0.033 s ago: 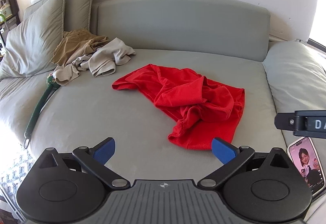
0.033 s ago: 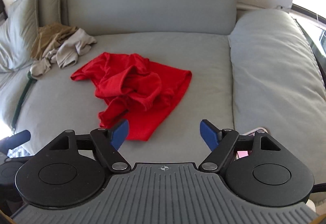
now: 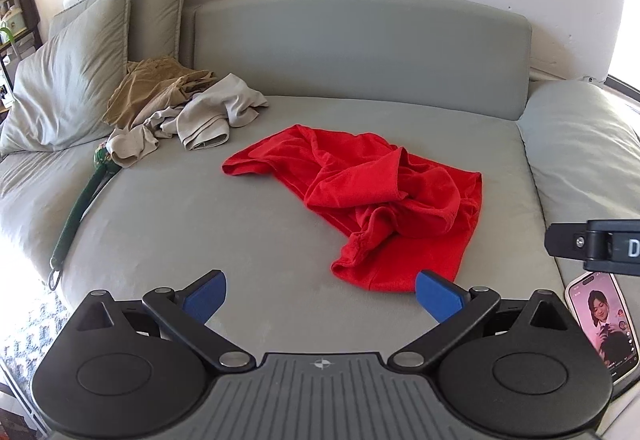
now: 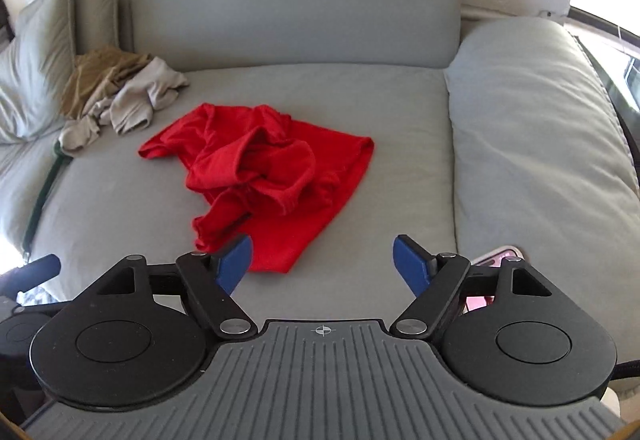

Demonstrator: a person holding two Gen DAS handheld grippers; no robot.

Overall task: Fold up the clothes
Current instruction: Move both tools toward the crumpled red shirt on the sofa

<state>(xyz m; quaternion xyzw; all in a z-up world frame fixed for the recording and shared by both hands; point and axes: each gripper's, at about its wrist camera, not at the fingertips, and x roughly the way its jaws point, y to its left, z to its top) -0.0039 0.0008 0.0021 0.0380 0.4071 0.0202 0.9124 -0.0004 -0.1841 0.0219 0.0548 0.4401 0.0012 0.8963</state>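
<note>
Looking along your left gripper [image 3: 320, 294], you see its blue fingers [image 3: 206, 296] spread wide apart and empty, low over the grey sofa seat [image 3: 200, 224]. A crumpled red garment [image 3: 372, 196] lies in the middle of the seat, its near hem just beyond your right-hand finger. A tan garment [image 3: 156, 88] and a beige garment [image 3: 208, 112] are heaped together at the back left, against the grey pillows [image 3: 68, 80]. A green strap [image 3: 80, 208] trails down the left edge, and a phone [image 3: 600, 320] with a lit screen lies at the right.

From your right gripper [image 4: 322, 262], the fingers [image 4: 236, 260] are likewise parted and hold nothing. The left one overlaps the red garment's [image 4: 264, 168] near hem in the picture; whether it touches, you cannot tell. A grey cushion [image 4: 532, 144] lies on the right.
</note>
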